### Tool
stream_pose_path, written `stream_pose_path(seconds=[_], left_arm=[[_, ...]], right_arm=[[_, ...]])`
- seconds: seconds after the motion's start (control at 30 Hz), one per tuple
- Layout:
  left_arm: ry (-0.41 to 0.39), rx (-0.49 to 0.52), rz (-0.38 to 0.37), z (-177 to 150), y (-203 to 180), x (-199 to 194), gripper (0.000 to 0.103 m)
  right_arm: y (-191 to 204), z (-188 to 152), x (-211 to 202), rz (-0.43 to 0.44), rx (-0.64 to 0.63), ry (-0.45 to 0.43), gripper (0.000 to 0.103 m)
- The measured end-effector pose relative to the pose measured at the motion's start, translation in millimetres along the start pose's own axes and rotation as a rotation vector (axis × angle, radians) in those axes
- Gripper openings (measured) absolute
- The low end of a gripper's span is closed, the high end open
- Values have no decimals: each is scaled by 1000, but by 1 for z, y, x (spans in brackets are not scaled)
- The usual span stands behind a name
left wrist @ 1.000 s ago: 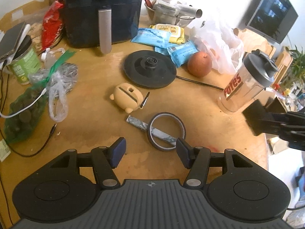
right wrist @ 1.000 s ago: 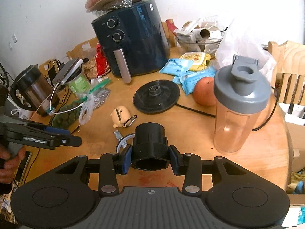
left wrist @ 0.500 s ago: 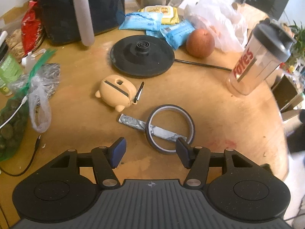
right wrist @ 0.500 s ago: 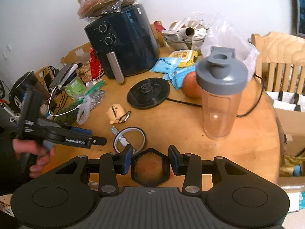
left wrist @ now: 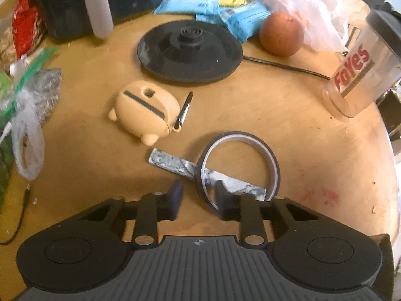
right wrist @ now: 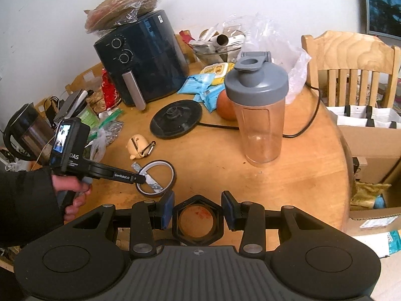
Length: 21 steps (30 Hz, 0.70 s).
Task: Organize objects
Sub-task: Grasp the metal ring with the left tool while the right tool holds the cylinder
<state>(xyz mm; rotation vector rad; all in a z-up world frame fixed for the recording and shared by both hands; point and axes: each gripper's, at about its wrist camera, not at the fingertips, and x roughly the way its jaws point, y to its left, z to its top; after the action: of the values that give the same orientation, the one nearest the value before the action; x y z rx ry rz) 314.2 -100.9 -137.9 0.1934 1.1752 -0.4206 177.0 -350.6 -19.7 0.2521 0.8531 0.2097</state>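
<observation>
The left hand-held gripper (left wrist: 198, 197) points steeply down at the wooden bench (left wrist: 288, 115), its jaws closing across the near rim of a tape ring (left wrist: 238, 165): one finger stands outside the rim, the other inside the ring, and a gap still shows on the outer side, so the pads are not yet pressing. The tape ring lies flat on the bench over a marbled grey strip (left wrist: 173, 163) that runs under it. Just beyond sits a peach earbud case (left wrist: 144, 111) with a clip, and farther back a black kettle base (left wrist: 189, 52), an orange fruit (left wrist: 282, 33), blue packets (left wrist: 240, 18) and a clear shaker bottle (left wrist: 361, 75) near the bench's right edge. In the right wrist view, the right hand-held gripper (right wrist: 198, 209) holds a black hexagonal ring (right wrist: 198, 219) between its jaws at a narrow setting, low over the bench (right wrist: 300, 163). To its left a hand (right wrist: 72, 188) in a dark sleeve grips the left hand-held gripper (right wrist: 140, 178), whose tip reaches the tape ring (right wrist: 156, 176). The shaker bottle (right wrist: 258, 105) stands upright with its grey lid on, ahead of the fruit (right wrist: 224, 104), with the kettle base (right wrist: 175, 119) and a dark air fryer (right wrist: 142, 57) behind.
</observation>
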Motion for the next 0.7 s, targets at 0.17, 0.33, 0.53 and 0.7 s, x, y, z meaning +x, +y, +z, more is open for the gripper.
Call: stream_pose_path(seconds=[0.17, 0.33, 0.53, 0.7], left_arm=[[0, -33, 7, -5, 0, 2, 8], [-5, -49, 5, -6, 4, -3, 7], [-62, -81, -19, -7, 6, -30, 7], [-125, -100, -46, -3, 3, -60, 7]], right_arm=[[-2, -1, 0, -2, 8, -2, 44], [-1, 0, 3, 7, -5, -2, 44], [4, 3, 8, 34, -30, 8, 44], [10, 15, 10, 68, -69, -4, 44]])
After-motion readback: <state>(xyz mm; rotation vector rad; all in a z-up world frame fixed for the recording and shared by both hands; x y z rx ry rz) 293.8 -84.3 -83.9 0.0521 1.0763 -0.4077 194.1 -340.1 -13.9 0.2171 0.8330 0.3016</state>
